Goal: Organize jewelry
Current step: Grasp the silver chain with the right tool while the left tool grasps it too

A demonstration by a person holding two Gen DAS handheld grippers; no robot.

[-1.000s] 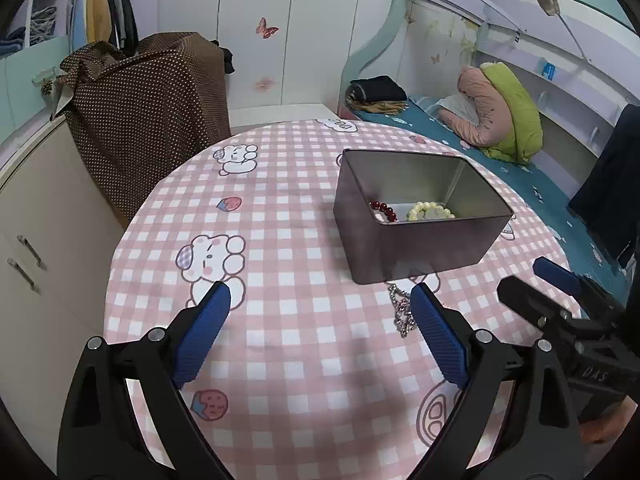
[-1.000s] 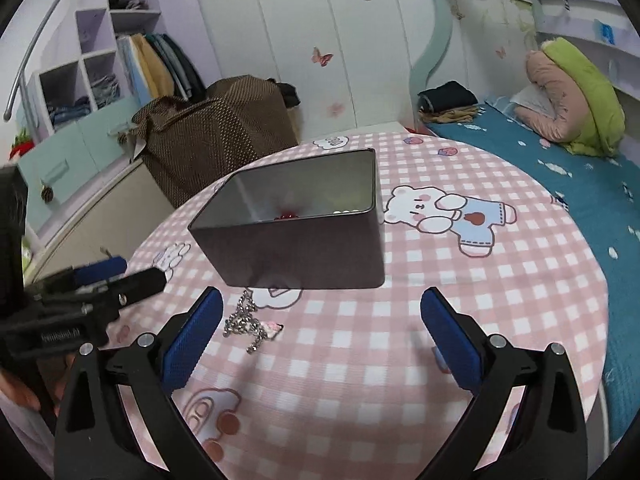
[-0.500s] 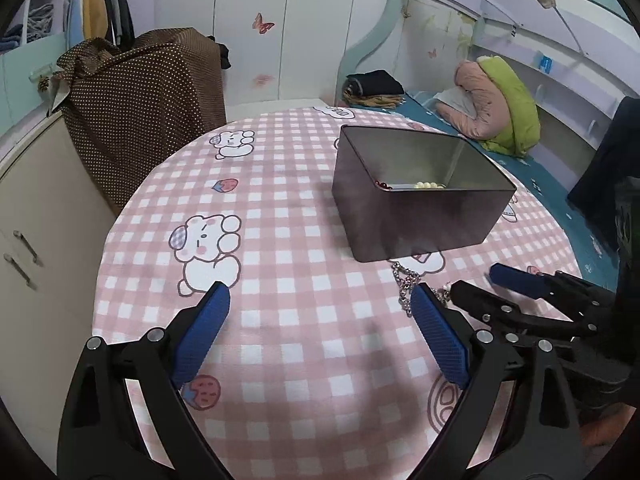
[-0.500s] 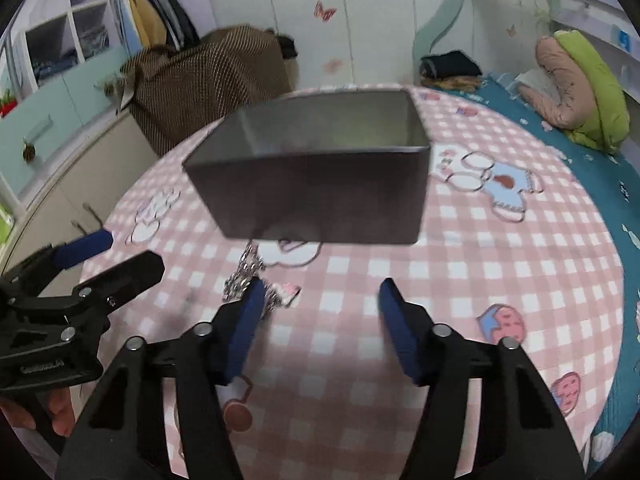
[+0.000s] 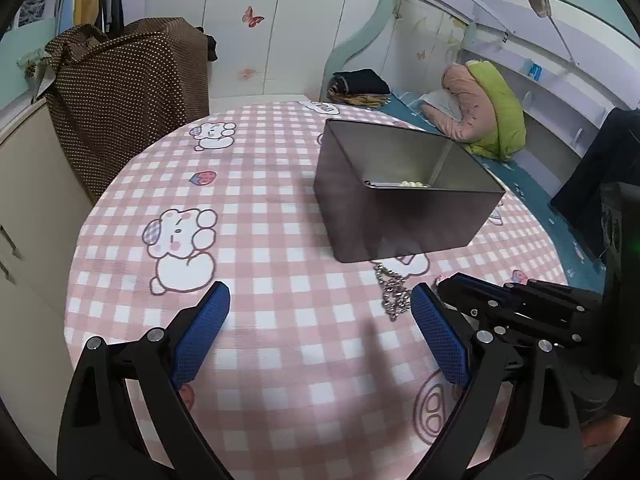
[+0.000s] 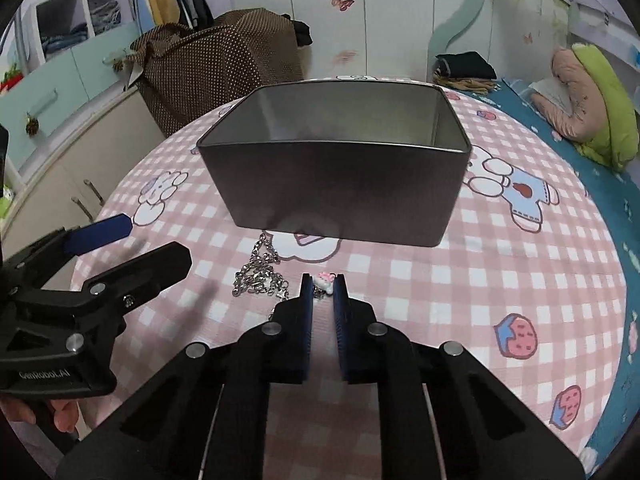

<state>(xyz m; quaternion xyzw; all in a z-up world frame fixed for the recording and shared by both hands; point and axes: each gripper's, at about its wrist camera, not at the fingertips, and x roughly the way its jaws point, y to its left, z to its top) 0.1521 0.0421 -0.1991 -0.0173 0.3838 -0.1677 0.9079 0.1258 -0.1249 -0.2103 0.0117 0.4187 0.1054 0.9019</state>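
Grey tin (image 6: 332, 184) sits open-topped just ahead of both grippers on the checked table (image 6: 500, 280), w/ pearl beads (image 5: 412, 184) inside, so it reads as the drop spot. Left gripper (image 5: 320, 320) hovers w/ jaws wide, nothing between, prob. on standby. Right gripper (image 6: 323, 285) has just been closing; jaws narrow, pinching the small pink charm (image 6: 325, 280) at the tips, its silver chain (image 6: 260, 276) slack on the cloth left of them, prob. so charm can lift the chain.

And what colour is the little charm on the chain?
The charm is pink and white, on a silver chain. The right wrist view shows it best.
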